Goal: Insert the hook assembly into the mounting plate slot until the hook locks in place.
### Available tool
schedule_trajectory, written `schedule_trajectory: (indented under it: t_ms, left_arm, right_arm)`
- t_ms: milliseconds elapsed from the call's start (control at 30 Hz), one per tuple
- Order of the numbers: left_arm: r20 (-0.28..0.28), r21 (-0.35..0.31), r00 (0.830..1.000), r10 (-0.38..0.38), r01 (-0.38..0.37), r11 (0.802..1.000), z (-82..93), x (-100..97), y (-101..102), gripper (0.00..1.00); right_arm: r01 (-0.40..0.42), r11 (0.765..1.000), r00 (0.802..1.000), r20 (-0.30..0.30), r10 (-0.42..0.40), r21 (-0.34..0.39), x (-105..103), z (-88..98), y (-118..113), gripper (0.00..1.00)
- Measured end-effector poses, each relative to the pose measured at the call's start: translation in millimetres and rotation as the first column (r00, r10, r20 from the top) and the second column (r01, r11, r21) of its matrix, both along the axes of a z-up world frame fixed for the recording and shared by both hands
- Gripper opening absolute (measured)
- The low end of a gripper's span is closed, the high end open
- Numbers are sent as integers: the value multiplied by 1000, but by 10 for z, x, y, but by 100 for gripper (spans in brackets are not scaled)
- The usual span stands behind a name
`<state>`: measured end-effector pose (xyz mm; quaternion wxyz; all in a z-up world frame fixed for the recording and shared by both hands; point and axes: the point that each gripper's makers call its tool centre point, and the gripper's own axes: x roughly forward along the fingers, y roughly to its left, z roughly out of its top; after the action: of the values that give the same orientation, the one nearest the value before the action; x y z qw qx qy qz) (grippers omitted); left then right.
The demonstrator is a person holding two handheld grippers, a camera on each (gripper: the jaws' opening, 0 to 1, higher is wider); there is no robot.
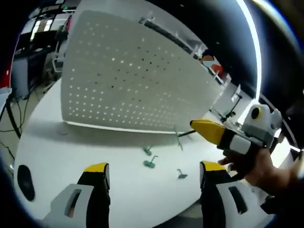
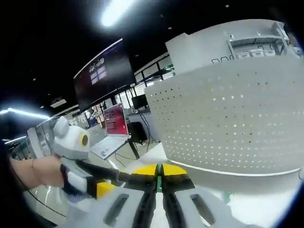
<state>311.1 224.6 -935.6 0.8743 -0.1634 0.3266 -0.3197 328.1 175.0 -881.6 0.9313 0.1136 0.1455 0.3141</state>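
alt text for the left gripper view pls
A white perforated panel stands upright on a white table, with three small hooks lying in front of it. The left hand-held gripper is open below; the right hand-held gripper enters from the right.

Both views are lit from above by long ceiling strip lights [image 2: 115, 10] that burn out to pure white with a soft halo, one arcing down the right of the left gripper view, one near the top of the right gripper view. The ceiling around them falls almost black. The white surface [image 1: 118, 156] and the perforated panel [image 1: 137, 76] are bright and evenly lit; some panel holes glow as pinpoints of light from behind. The panel throws a soft grey shadow along its foot. Fisheye distortion bends the panel's edges into curves. The small hooks [image 1: 150, 163] are blurred, and the right claw [image 2: 158, 172] is soft at close range.
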Motion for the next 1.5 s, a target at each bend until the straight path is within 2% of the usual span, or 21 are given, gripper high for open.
schedule_trajectory:
  t_ms: [233, 367, 533, 667, 1233, 1500]
  left_arm:
    - [-6, -49, 1000, -3, 3, 999, 58, -5, -39, 65]
    - [-4, -84, 1000, -9, 9, 996, 112, -3, -79, 58]
    - [8, -129, 1000, -9, 10, 992, 189, -2, -109, 44]
    - [2, -174, 1000, -7, 8, 985, 229, -6, -130, 37]
    - [-3, -241, 1000, -13, 12, 971, 261, -25, -135, 11]
    - [3, -260, 1000, -20, 20, 965, 288, -30, -143, 5]
  right_arm:
    - [-16, 998, 1000, 14, 15, 63, -102, 84, 169, 0]
    - [-26, 997, 999, 25, 24, 79, -131, 127, 251, 0]
    - [-29, 995, 999, 31, 26, 97, -153, 161, 310, 0]
    - [-30, 994, 999, 36, 26, 107, -166, 172, 338, 0]
    - [-43, 991, 998, 60, 36, 128, -200, 227, 412, 0]
    - [-53, 991, 996, 71, 44, 124, -217, 250, 458, 0]
